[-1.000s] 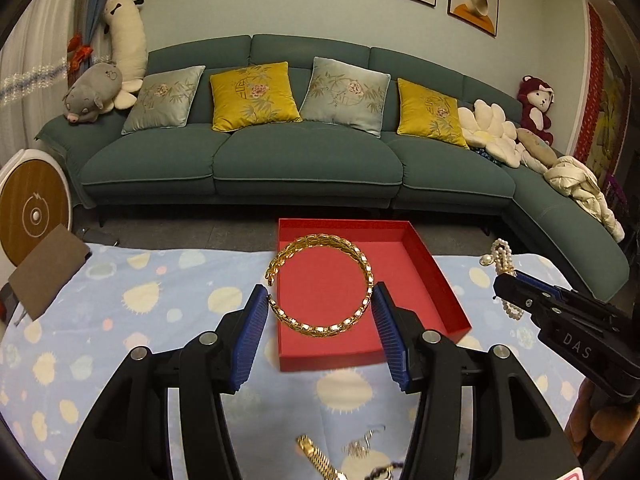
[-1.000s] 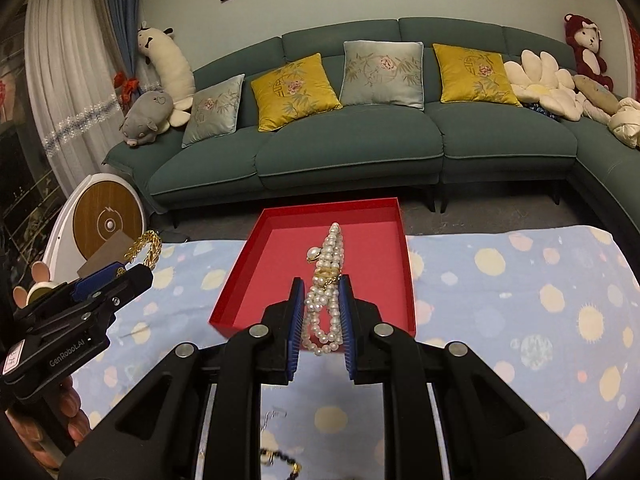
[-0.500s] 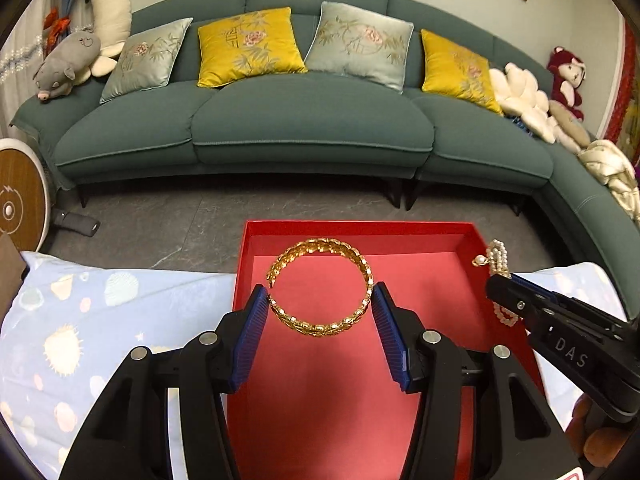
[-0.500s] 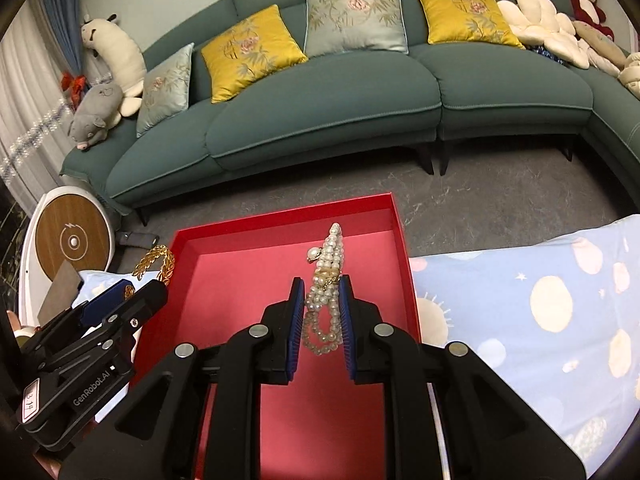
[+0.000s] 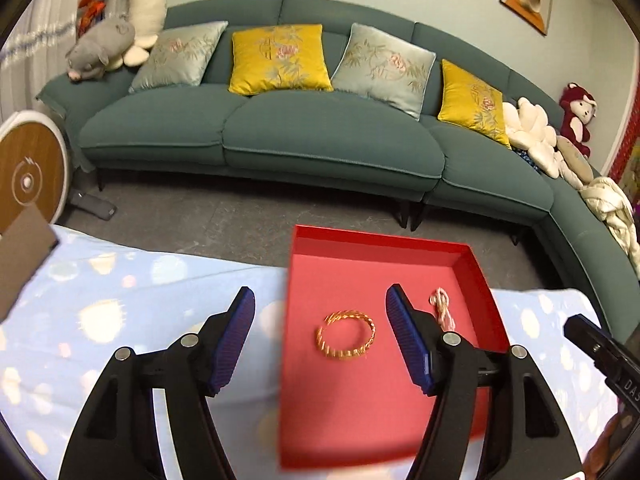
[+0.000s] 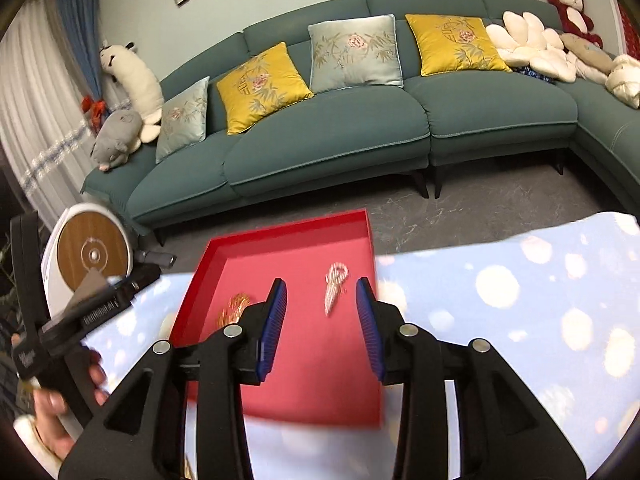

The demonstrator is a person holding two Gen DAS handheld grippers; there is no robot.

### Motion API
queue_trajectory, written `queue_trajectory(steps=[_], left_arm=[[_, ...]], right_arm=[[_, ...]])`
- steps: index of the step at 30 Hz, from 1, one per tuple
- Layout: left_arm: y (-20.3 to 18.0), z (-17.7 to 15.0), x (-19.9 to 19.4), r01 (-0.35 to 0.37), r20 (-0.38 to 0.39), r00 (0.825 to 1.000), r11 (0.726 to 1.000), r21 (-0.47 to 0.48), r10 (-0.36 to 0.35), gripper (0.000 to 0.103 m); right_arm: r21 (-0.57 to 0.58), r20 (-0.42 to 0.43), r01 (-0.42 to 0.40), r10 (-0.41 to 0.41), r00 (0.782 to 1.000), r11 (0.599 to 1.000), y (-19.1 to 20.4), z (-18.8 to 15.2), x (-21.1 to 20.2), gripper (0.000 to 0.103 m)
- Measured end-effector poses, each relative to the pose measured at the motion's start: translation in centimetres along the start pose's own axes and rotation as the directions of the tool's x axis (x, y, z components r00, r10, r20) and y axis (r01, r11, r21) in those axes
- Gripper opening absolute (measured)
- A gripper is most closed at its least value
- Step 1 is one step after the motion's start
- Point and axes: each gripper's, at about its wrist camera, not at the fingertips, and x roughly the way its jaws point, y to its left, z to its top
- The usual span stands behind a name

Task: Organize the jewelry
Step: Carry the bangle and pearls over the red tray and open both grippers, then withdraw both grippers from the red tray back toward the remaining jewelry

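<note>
the gold twisted bangle (image 5: pixel 346 336) lies flat on the floor of the shallow red cardboard tray (image 5: pixel 376 240). the white pearl string (image 5: pixel 441 309) lies in the tray too, just beside the bangle, not touching it. the left gripper (image 5: pixel 320 312) has just been opening. its jaws stand wide and hold nothing. the right gripper (image 6: pixel 322 300) has just been opening as well, and its blue pads (image 6: pixel 274 320) are off the pearls. the tray sits on the counter with the light blue spotted cloth (image 6: pixel 520 300). a hand (image 6: pixel 60 404) holds the left gripper.
</note>
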Motion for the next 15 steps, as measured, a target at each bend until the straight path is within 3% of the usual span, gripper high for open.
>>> queue_trajectory(steps=[8,15], left_arm=[[2.4,-6.9,-11.0,-0.016,-0.023,1.000,0.998,0.069,0.017,0.066],[3.7,-14.8,-15.2,-0.013,-0.089,0.996,0.999,0.037,0.016,0.066]], right_arm=[[-0.038,0.003,0.005,-0.005,1.000,0.999,1.2,-6.8,-11.6,0.041],[-0.006,-0.016,-0.015,0.015,1.000,1.000,2.3,-14.3,-15.4,0.041]])
